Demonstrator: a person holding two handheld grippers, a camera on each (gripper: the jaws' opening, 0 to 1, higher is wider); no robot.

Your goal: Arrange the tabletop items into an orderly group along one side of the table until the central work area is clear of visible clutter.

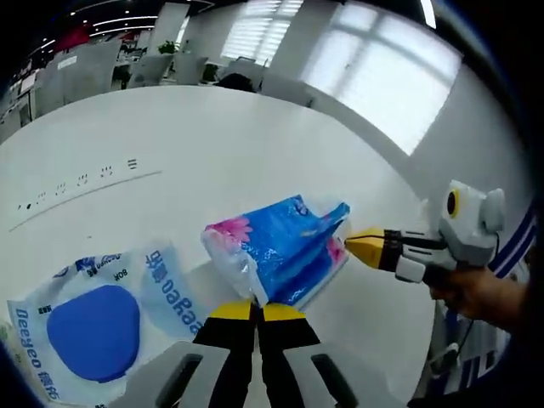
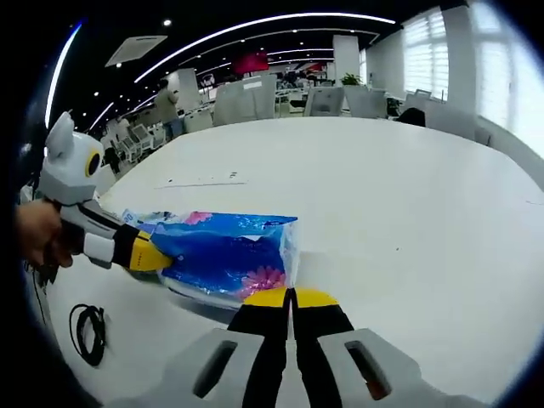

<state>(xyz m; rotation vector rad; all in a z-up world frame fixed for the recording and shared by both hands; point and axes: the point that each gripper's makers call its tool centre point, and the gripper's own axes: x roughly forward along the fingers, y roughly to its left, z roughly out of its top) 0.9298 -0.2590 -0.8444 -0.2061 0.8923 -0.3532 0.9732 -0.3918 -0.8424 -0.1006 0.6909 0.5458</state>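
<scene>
Rows of office desks and bright windows stand behind a wide white table. On it, a blue tissue pack is gripped at both ends: the left claw is closed on its near edge, and the right claw is closed on the opposite end. Beside it in the left gripper view lies a flat white-and-blue wipes pouch, sealed, contents hidden. The tissue pack's thin film wrap looks slack; my worry is that if the two hands pull apart, the wrapper could stretch or tear, or slip from one claw and drop. A black cable is coiled near the table's edge.
</scene>
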